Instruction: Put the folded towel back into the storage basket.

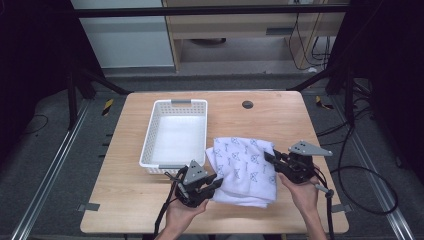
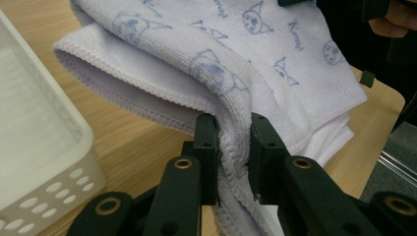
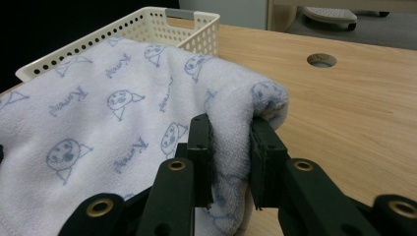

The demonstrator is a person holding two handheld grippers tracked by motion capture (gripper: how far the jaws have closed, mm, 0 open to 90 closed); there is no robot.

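A folded white towel (image 1: 245, 167) printed with small blue cat faces lies on the wooden table (image 1: 125, 195), just right of a white plastic basket (image 1: 150, 135). My left gripper (image 1: 219, 183) is shut on the towel's near left edge; in the left gripper view the towel (image 2: 216, 64) is bunched between the two black jaws of the left gripper (image 2: 234, 147). My right gripper (image 1: 268, 157) is shut on the towel's right edge, and the right gripper view has a thick fold of the towel (image 3: 147, 108) pinched in the right gripper (image 3: 231, 142).
The basket (image 3: 196, 29) is empty and stands at the table's left middle. A round cable hole (image 1: 247, 104) sits near the table's far edge. Bare wood lies to the right of the towel and along the front. Cables trail on the floor at the right.
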